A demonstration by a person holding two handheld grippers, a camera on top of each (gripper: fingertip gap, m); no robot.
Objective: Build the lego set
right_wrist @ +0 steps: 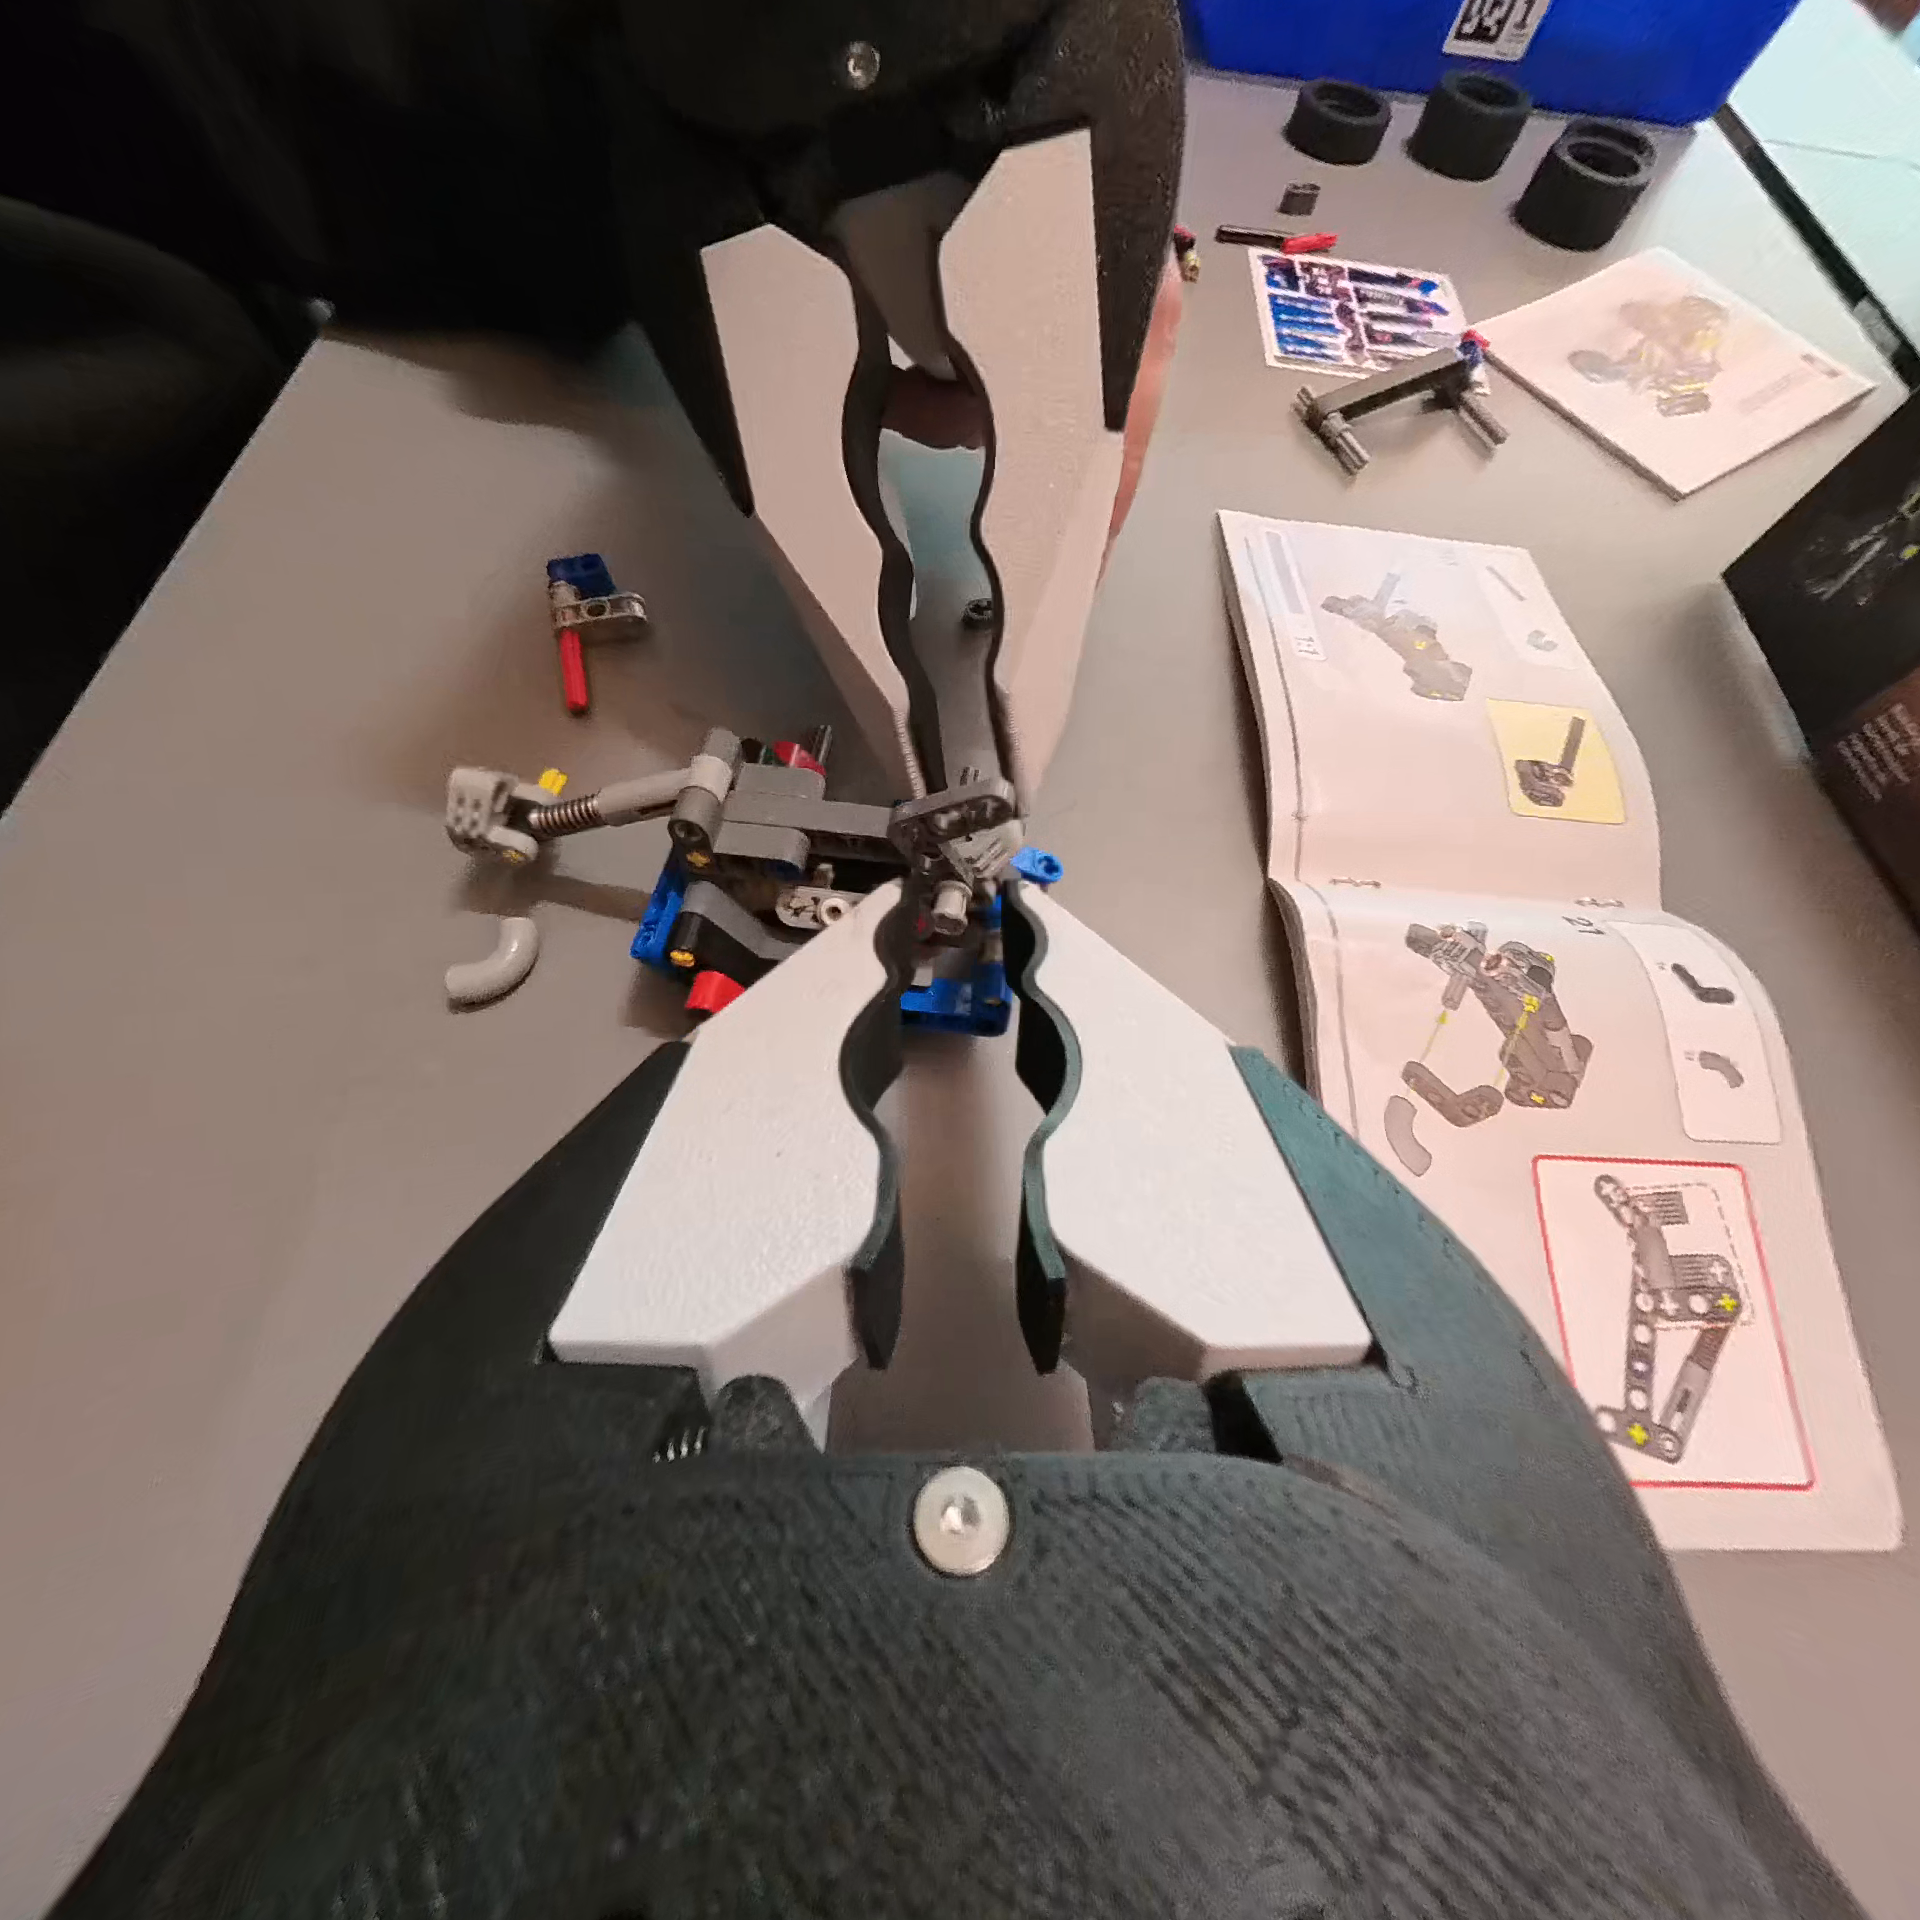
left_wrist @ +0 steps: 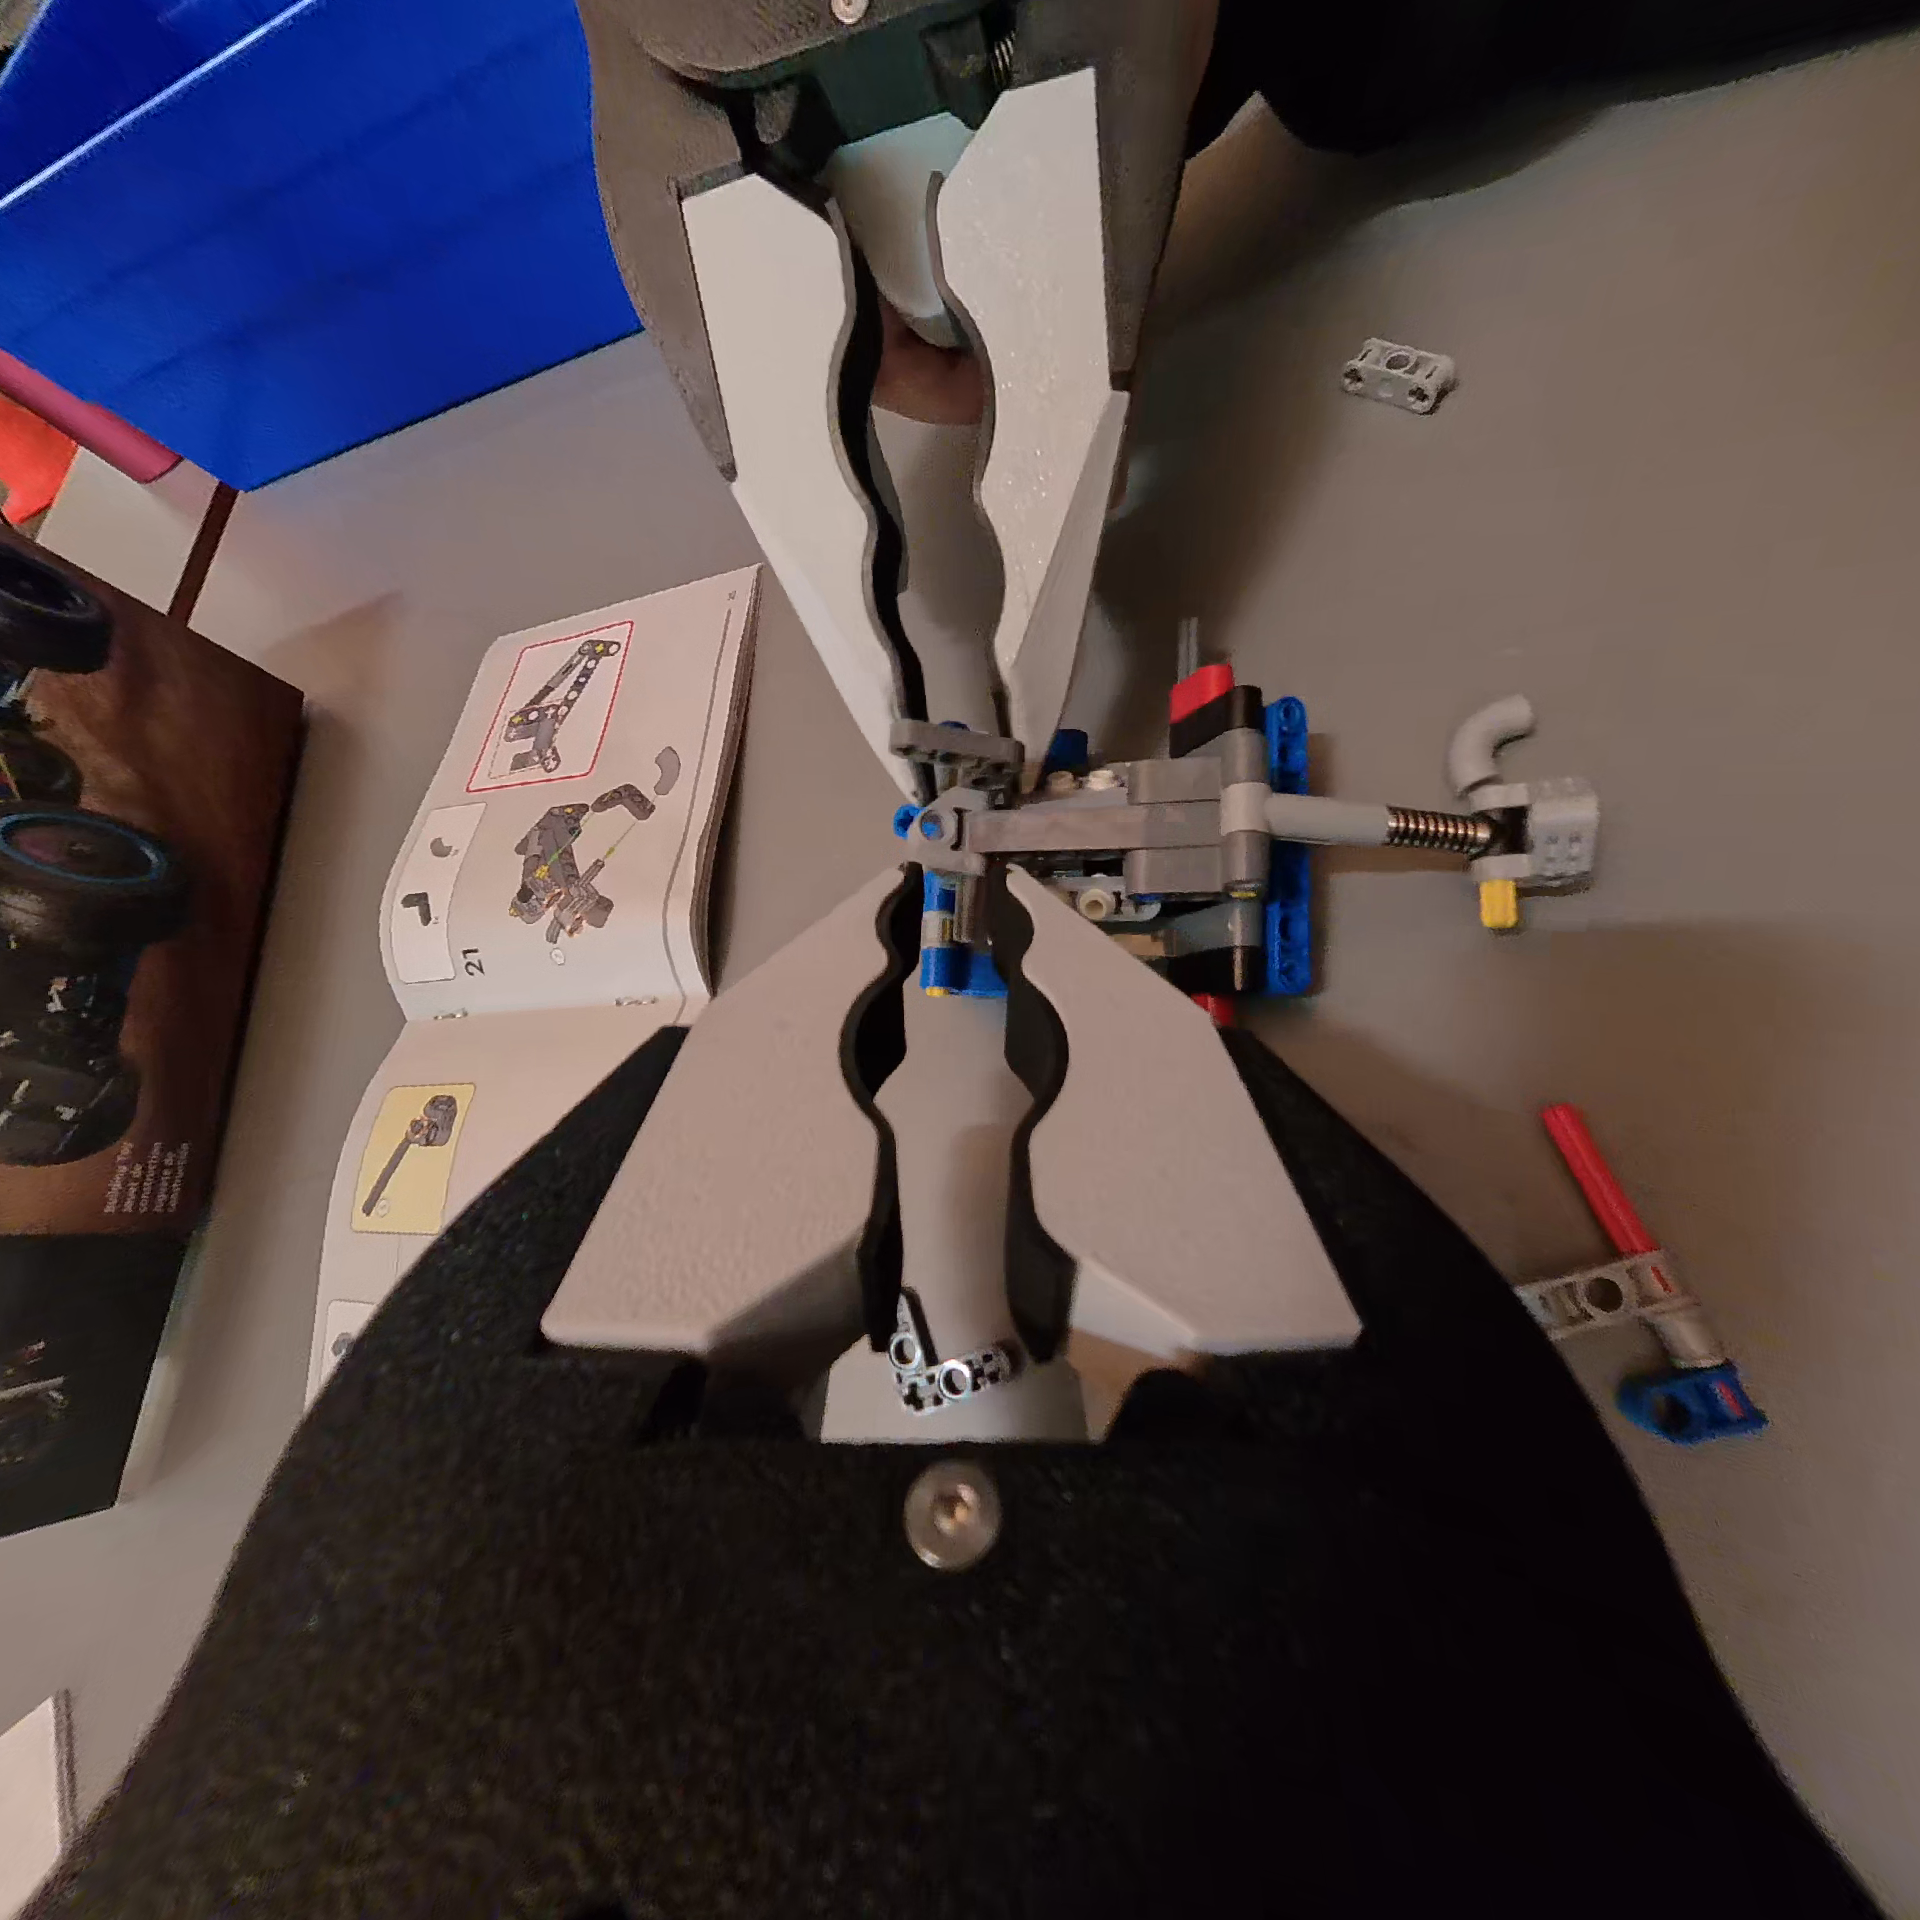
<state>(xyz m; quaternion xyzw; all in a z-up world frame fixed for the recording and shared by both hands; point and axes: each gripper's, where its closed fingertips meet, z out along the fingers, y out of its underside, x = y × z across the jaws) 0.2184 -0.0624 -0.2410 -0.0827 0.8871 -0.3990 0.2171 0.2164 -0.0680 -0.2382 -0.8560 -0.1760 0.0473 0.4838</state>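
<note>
A small brick assembly (left_wrist: 1174, 831) of grey beams on a blue frame, with a spring strut, lies on the grey table (left_wrist: 1558, 571). It also shows in the right wrist view (right_wrist: 748, 831). My left gripper (left_wrist: 958, 883) is shut on a blue-and-grey pin part at the assembly's end. My right gripper (right_wrist: 948, 896) faces it from the opposite side. It is open, with its tips on either side of the same end. A dark grey bent beam (left_wrist: 956, 743) sits on top of that end between both grippers, and it shows in the right wrist view (right_wrist: 951, 816) too.
An open instruction booklet (right_wrist: 1507, 935) lies beside the assembly. A red axle with a blue piece (left_wrist: 1621, 1247), a curved grey tube (right_wrist: 494, 961) and a light grey connector (left_wrist: 1397, 374) lie loose. A blue bin (left_wrist: 291, 229), black tyres (right_wrist: 1475, 125) and a sticker sheet (right_wrist: 1356, 307) are farther off. Left and right tips are no more than a few centimetres apart.
</note>
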